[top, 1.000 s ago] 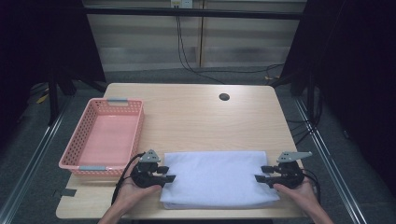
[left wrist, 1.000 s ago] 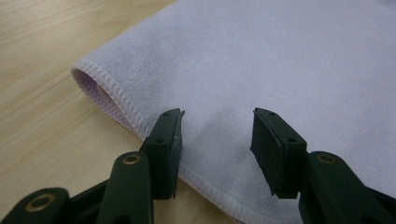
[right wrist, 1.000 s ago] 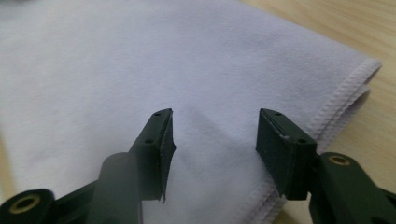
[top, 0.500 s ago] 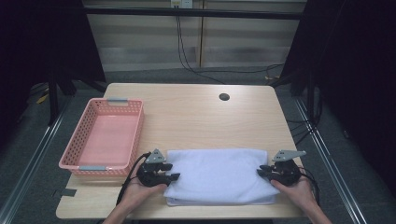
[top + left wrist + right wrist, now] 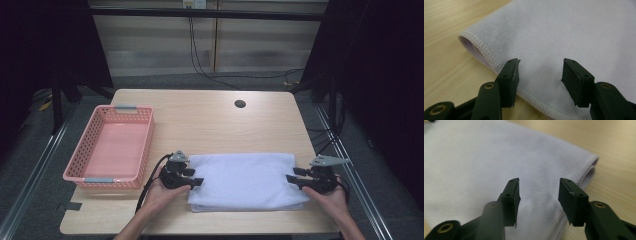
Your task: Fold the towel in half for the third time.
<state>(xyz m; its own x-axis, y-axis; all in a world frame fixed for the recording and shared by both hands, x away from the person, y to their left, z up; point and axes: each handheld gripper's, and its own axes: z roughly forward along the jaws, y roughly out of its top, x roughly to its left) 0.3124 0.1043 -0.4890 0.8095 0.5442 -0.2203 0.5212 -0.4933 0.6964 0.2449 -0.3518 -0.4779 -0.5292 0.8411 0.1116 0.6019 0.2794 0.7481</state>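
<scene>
A white towel (image 5: 246, 180), folded into a rectangle, lies flat on the near half of the wooden table (image 5: 210, 120), just right of the pink basket (image 5: 111, 150), which holds nothing.

The left gripper (image 5: 196, 181) is at the towel's left short edge and the right gripper (image 5: 292, 178) is at its right short edge. Against the frames of a second ago, both hands have shifted slightly along those edges, away from the near corners and toward mid-edge; the towel itself lies as it did.

Both sets of jaws have just been opening. In the left gripper view the left gripper (image 5: 539, 75) stands about half open astride the stitched hem, its pads clear of the cloth. In the right gripper view the right gripper (image 5: 539, 195) is likewise about half open over the hem, with nothing pinched.

Judgement: neither tool has a hold yet. The pair appear to be set for a simultaneous pinch of both short edges, probably ahead of a further fold or a lift toward the basket.
</scene>
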